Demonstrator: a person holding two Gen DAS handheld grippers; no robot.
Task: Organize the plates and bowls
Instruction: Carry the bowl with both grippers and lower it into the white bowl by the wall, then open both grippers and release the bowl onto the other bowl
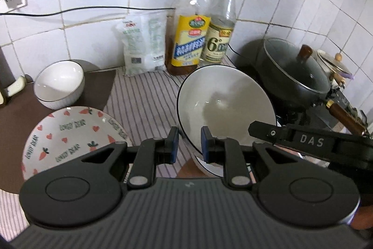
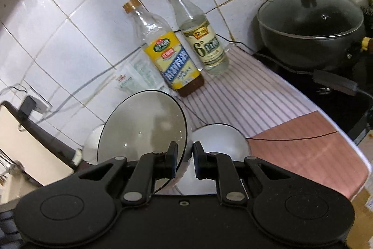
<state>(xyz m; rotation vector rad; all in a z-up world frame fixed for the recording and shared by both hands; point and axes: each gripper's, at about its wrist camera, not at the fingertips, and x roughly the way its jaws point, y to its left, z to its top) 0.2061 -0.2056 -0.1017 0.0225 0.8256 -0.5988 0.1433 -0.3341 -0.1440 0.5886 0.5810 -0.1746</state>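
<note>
A big white bowl with a dark rim (image 1: 223,104) is held tilted above the striped cloth; it also shows in the right wrist view (image 2: 144,125). My left gripper (image 1: 190,144) straddles its near rim with a gap at the pads. My right gripper (image 2: 185,160) is shut on the same rim; its body shows in the left wrist view (image 1: 310,139). Under the bowl stands another white bowl (image 2: 219,144). A carrot-and-heart plate (image 1: 70,139) lies at the left. A ribbed white bowl (image 1: 59,83) stands behind it.
Two bottles (image 1: 191,32) (image 1: 221,27) and a white bag (image 1: 142,46) stand against the tiled wall. A lidded dark pot (image 1: 296,71) sits on a cooker at the right, also in the right wrist view (image 2: 312,25). A brown mat (image 1: 98,85) lies under the left dishes.
</note>
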